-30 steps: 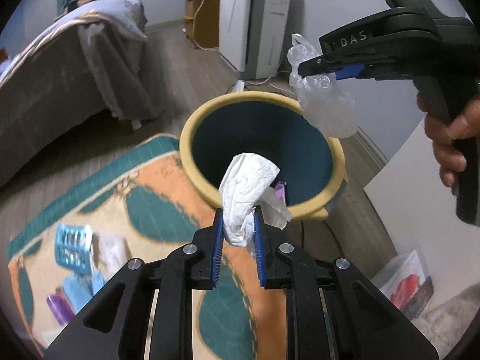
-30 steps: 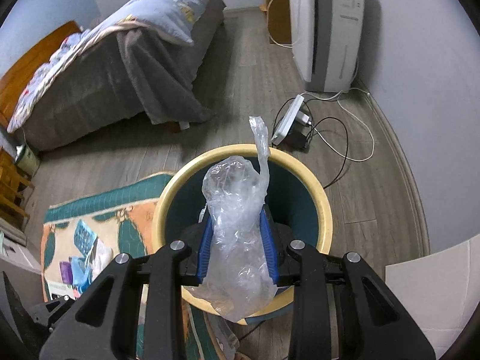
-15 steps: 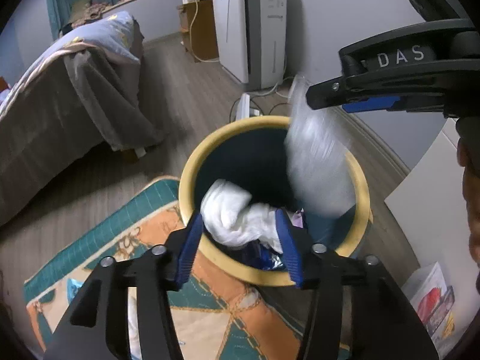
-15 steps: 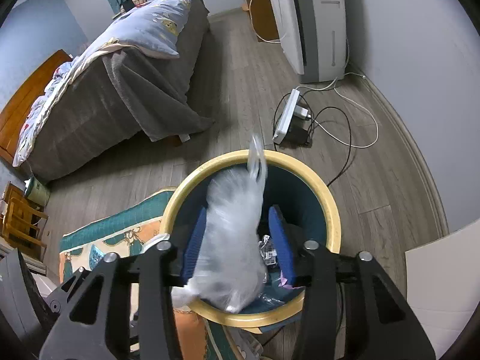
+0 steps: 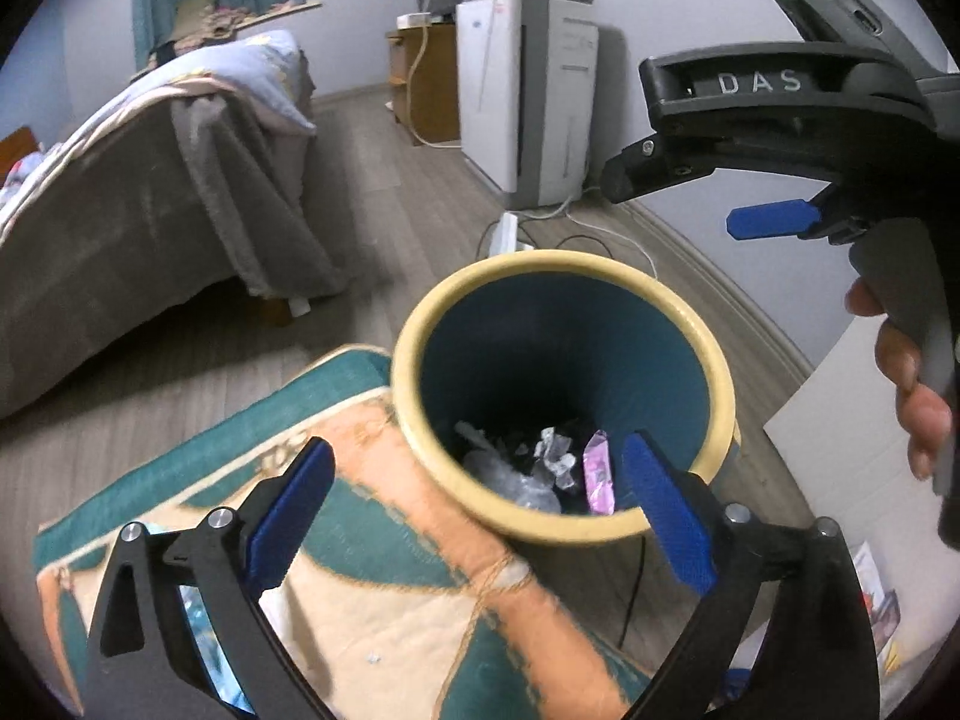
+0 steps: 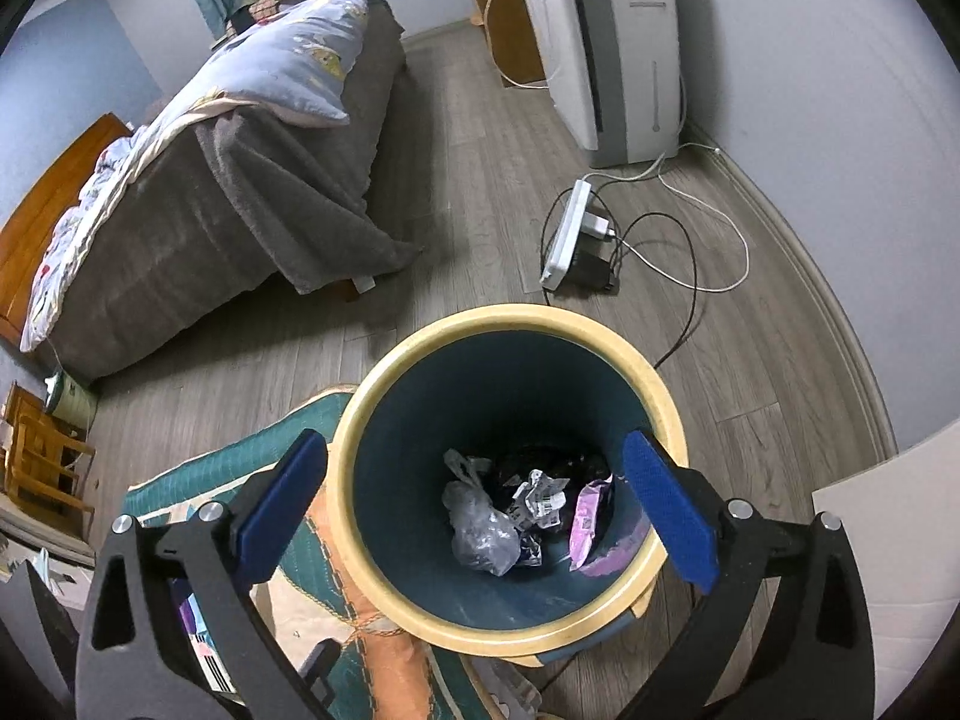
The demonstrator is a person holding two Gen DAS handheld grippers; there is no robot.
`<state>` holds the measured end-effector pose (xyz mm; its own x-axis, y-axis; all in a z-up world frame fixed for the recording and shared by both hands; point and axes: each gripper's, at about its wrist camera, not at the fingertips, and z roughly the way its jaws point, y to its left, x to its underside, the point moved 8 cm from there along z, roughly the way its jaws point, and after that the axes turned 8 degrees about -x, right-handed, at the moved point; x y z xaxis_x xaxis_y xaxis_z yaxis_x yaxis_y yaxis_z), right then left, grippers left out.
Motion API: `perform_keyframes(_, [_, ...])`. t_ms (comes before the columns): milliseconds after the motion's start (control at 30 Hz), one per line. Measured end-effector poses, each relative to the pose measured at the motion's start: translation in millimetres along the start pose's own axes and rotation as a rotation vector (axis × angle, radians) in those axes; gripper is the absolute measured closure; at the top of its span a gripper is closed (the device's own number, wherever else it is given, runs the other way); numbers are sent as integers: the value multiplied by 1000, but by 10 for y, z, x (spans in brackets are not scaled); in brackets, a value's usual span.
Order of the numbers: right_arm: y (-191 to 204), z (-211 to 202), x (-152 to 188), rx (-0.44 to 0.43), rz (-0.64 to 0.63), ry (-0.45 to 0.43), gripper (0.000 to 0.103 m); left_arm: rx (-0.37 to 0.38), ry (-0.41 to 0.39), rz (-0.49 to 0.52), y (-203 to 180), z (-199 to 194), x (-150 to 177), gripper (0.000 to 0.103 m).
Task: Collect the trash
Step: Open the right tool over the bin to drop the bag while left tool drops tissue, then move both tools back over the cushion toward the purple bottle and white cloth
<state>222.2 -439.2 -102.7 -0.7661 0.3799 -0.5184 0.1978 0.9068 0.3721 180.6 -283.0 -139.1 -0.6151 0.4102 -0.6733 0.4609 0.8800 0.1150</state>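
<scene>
Now both the left hand-held gripper (image 5: 474,492) and right hand-held gripper (image 6: 477,501) are opening wide, nothing clamped; the clear plastic bag (image 6: 480,531) and crumpled tissue (image 6: 540,501) are seen below in the trash bin (image 6: 420,618).

Premises: a bedroom in a home. Evidence: a bed (image 6: 198,180) with grey blanket and patterned quilt, wood-plank floor (image 6: 480,180), patterned rug (image 5: 372,540), a white appliance (image 6: 612,42) against the wall, a power strip (image 6: 567,234) with cables, a waste bin (image 6: 510,324).

Our left gripper (image 5: 474,480) angled downward, jaws opening, nothing between its pads, our right gripper (image 6: 474,486) likewise opening and empty, right hand (image 5: 912,396) on its handle
</scene>
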Motion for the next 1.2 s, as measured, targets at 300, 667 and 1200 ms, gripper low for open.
perform_keyframes(300, [647, -26, 59, -27, -159, -12, 6, -76, -26, -40, 749, -669, 186, 7])
perform_keyframes(667, [1511, 11, 382, -122, -268, 15, 6, -253, -20, -270, 2006, -1446, 671, 5])
perform_keyframes(1200, [2147, 618, 1220, -60, -459, 205, 6, -327, 48, -258, 2554, -1335, 1153, 5])
